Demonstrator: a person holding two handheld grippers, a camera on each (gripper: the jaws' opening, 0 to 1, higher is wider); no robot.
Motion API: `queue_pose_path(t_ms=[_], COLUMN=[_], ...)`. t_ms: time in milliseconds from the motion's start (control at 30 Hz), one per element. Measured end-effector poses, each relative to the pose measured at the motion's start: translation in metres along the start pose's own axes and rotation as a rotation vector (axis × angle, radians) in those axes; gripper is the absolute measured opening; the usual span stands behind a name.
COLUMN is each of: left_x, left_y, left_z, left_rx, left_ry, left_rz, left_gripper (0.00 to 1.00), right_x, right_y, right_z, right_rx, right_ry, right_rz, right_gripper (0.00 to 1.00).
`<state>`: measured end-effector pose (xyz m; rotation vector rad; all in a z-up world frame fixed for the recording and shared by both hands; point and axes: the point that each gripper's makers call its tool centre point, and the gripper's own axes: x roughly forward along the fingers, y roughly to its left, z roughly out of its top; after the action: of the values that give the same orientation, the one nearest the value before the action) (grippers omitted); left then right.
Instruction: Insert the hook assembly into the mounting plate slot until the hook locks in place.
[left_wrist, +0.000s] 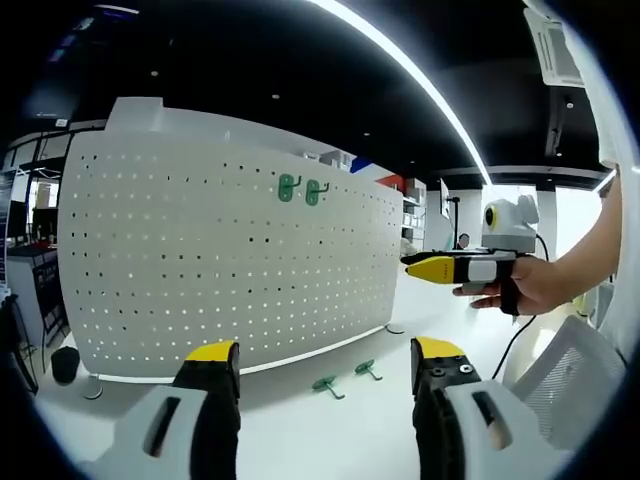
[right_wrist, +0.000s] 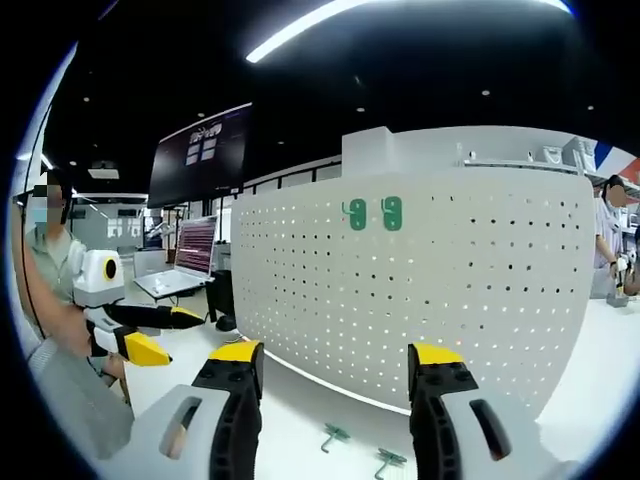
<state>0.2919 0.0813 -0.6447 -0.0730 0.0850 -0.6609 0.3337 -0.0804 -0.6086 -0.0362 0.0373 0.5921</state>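
A white perforated mounting plate (left_wrist: 230, 260) (right_wrist: 430, 290) stands upright on the white table. Two green hooks (left_wrist: 289, 187) (left_wrist: 316, 191) hang side by side near its top, the same pair (right_wrist: 356, 213) (right_wrist: 391, 212) in the right gripper view. Two more green hooks (left_wrist: 327, 384) (left_wrist: 367, 369) lie loose on the table in front of the plate, also as hooks (right_wrist: 333, 436) (right_wrist: 388, 461). My left gripper (left_wrist: 325, 355) is open, above the table and short of them. My right gripper (right_wrist: 335, 355) is open and holds nothing. Each one is in the other's view: right gripper (left_wrist: 428, 267), left gripper (right_wrist: 165, 333).
A laptop (right_wrist: 190, 255) and a large dark screen (right_wrist: 200, 155) stand behind the plate's left end. A white mesh chair back (left_wrist: 570, 370) is at the right. A dark round object (left_wrist: 65, 363) sits by the plate's left foot. A person (right_wrist: 610, 240) stands at the far right.
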Motion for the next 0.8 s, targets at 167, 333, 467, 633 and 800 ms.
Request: queue_pose_path(t_ms=[167, 333, 467, 633, 800], left_x=[0.000, 0.001, 0.001, 0.001, 0.001], left_y=[-0.001, -0.003, -0.004, -0.004, -0.007], left_z=[0.000, 0.001, 0.001, 0.000, -0.003], left_rx=[-0.002, 0.005, 0.001, 0.002, 0.008], left_ry=[0.001, 0.004, 0.007, 0.013, 0.027], left_rz=[-0.004, -0.009, -0.011, -0.015, -0.024], left_gripper=[0.72, 0.72, 0.72, 0.72, 0.71], right_x=[-0.007, -0.014, -0.019, -0.025, -0.030], right_y=[-0.001, 0.000, 0.001, 0.002, 0.004], right_z=[-0.004, -0.007, -0.009, -0.014, -0.018], right_rx=[0.008, 0.007, 0.012, 0.022, 0.025], right_ry=[-0.001, -0.001, -0.006, -0.004, -0.002], right_rz=[-0.006, -0.009, -0.008, -0.013, -0.018], right_gripper=[0.58, 0.59, 0.59, 0.59, 0.59])
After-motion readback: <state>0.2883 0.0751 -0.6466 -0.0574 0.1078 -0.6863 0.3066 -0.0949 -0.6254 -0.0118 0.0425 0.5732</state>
